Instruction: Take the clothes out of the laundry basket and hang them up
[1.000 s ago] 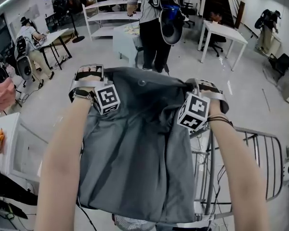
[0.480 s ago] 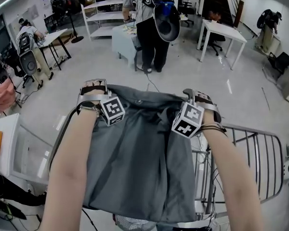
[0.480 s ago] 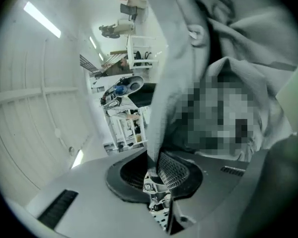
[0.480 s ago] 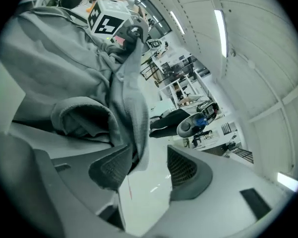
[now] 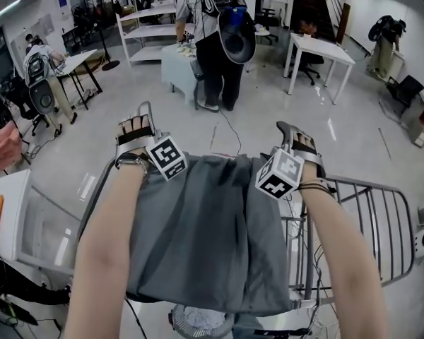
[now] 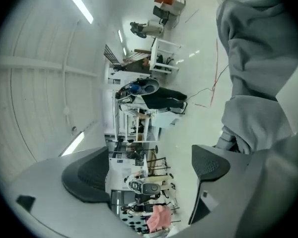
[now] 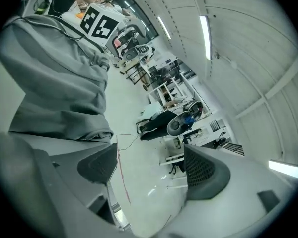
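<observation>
A grey garment (image 5: 205, 232) lies draped over the top bar of a metal drying rack (image 5: 381, 232), hanging down towards me. My left gripper (image 5: 141, 115) stands just past its far left corner, and my right gripper (image 5: 288, 131) just past its far right corner. Both have just been opening their jaws, which now stand wide with nothing between them. In the left gripper view the gripper (image 6: 149, 167) frames only floor, with the garment (image 6: 258, 73) off to the right. The right gripper (image 7: 151, 167) likewise has the garment (image 7: 54, 83) to its left, apart from the pads.
A person with a backpack (image 5: 219, 41) stands ahead near a small table. A white table (image 5: 318, 51) is at the back right and a white box (image 5: 7, 210) at the left. A round white perforated thing (image 5: 198, 323) shows below the garment's hem.
Both grippers held the garment's top corners before. They came down and apart, the cloth settled over the rack bar, and both jaws opened and let go.
</observation>
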The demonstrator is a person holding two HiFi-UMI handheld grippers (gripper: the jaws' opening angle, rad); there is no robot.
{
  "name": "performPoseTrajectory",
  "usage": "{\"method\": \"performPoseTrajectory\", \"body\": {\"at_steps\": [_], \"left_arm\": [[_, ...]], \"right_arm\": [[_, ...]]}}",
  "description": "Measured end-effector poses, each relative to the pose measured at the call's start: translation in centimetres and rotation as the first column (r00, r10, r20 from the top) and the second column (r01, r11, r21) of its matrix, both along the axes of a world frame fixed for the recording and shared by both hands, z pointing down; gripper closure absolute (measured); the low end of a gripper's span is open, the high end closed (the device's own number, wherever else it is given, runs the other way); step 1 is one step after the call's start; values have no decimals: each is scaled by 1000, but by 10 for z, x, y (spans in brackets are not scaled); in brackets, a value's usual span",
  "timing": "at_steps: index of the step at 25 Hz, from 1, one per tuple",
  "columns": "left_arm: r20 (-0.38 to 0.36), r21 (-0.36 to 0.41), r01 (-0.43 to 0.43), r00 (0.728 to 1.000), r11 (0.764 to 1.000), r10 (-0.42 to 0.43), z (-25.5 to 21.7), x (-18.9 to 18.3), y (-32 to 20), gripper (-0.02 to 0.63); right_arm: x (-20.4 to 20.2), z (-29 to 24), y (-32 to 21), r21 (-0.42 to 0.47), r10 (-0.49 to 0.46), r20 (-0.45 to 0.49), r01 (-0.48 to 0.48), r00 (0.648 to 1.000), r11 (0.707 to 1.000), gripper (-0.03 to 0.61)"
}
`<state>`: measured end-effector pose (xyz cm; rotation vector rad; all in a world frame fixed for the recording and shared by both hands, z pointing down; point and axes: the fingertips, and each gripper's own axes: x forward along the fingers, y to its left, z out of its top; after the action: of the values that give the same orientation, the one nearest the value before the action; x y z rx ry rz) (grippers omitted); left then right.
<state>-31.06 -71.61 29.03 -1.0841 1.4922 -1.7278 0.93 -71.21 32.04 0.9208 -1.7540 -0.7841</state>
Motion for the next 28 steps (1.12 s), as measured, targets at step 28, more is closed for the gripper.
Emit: {"method": "performPoseTrajectory", "body": {"at_steps": [28], "left_arm": [[-255,264,12,965,965,58,-118,-28,235,120]], "right_arm": [[56,-141,244,134,162,298,-209,941,969,178]]}}
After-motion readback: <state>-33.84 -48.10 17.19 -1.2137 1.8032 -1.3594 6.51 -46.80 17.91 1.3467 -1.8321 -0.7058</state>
